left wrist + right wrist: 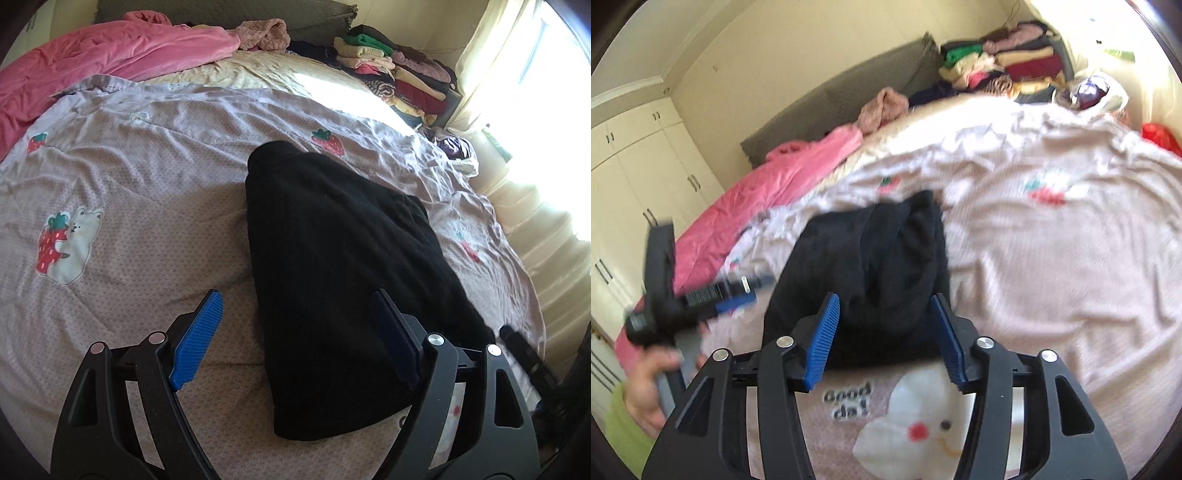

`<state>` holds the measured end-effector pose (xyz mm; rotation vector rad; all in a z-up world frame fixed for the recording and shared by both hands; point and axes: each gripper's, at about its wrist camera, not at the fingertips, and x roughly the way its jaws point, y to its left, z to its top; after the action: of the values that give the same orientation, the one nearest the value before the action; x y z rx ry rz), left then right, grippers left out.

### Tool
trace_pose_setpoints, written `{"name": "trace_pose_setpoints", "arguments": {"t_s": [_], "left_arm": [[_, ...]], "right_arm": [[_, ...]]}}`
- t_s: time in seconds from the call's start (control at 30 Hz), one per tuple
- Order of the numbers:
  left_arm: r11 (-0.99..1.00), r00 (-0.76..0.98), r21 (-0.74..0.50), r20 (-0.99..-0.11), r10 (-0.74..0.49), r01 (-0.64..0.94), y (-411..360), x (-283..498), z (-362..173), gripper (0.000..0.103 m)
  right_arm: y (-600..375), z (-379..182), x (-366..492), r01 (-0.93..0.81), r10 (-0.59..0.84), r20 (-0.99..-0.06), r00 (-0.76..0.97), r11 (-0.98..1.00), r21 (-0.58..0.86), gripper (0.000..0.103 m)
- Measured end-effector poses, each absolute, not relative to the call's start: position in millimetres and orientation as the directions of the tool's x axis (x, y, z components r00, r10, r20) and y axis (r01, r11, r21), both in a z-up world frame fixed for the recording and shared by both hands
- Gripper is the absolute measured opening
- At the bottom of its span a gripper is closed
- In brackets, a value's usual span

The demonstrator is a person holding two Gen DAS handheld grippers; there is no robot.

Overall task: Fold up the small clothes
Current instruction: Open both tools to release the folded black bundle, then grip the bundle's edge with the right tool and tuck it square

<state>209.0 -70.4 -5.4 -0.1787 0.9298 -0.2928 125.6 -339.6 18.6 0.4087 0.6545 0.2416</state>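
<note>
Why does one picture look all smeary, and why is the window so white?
Right wrist view: smeared by motion blur, so the strawberry quilt and black garment look streaky. Left wrist view: sharp, but sunlight through the curtain washes that corner out to white, with a bright patch on the bed. Both views bulge because the fisheye lens curves the edges.

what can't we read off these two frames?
- Black garment: fold layers unreadable, left wrist view, uniformly dark; near edge hidden behind the right gripper in its own view.
- Left gripper: motion-blurred, right wrist view.
- Stacked clothes: individual items too small.
- Window: overexposed.
</note>
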Motion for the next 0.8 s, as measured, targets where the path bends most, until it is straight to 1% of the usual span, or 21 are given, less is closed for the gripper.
{"name": "trace_pose_setpoints", "arguments": {"t_s": [0.1,0.2,0.33,0.37,0.47,0.53,0.6,0.63,0.7,0.77,0.8], "left_arm": [[0.949,0.541,-0.236,-0.780,-0.314,0.210,-86.6,203.4,-19.4,0.075],[0.951,0.549,-0.208,-0.779,-0.302,0.228,-93.5,198.5,-24.4,0.075],[0.950,0.554,-0.199,-0.775,-0.302,0.239,-90.9,198.0,-19.8,0.075],[0.951,0.555,-0.198,-0.776,-0.301,0.239,-90.9,197.6,-19.6,0.075],[0.950,0.553,-0.193,-0.777,-0.301,0.246,-92.6,197.0,-20.9,0.075],[0.949,0.552,-0.196,-0.776,-0.304,0.247,-92.3,197.4,-21.0,0.075],[0.948,0.553,-0.194,-0.775,-0.305,0.250,-92.6,197.5,-21.0,0.075],[0.948,0.554,-0.194,-0.775,-0.305,0.251,-92.7,197.4,-21.1,0.075],[0.947,0.551,-0.201,-0.774,-0.310,0.250,-92.1,197.6,-21.6,0.075],[0.946,0.551,-0.205,-0.774,-0.313,0.251,-91.9,197.6,-21.7,0.075],[0.946,0.549,-0.205,-0.775,-0.313,0.250,-92.0,197.4,-21.6,0.075]], "right_arm": [[-342.6,27.9,148.4,-0.105,0.350,-0.562,0.750,0.901,0.421,0.056],[-337.8,29.5,180.8,-0.136,0.373,-0.601,0.707,0.906,0.402,0.056],[-323.6,21.9,222.6,-0.156,0.404,-0.650,0.644,0.901,0.405,0.055],[-321.0,18.7,231.7,-0.159,0.410,-0.658,0.631,0.899,0.408,0.054],[-314.6,4.3,256.4,-0.129,0.426,-0.702,0.570,0.891,0.436,0.054],[-310.5,-4.2,267.1,-0.120,0.420,-0.730,0.539,0.896,0.428,0.048],[-305.3,-8.7,271.1,-0.143,0.429,-0.737,0.522,0.896,0.421,0.036],[-303.7,-8.3,271.0,-0.154,0.428,-0.736,0.525,0.898,0.412,0.034],[-302.7,-5.3,267.8,-0.172,0.433,-0.724,0.537,0.896,0.409,0.022],[-303.1,-1.2,266.2,-0.193,0.440,-0.708,0.552,0.894,0.405,0.017],[-303.3,2.1,264.5,-0.205,0.443,-0.700,0.560,0.893,0.402,0.015]]}}
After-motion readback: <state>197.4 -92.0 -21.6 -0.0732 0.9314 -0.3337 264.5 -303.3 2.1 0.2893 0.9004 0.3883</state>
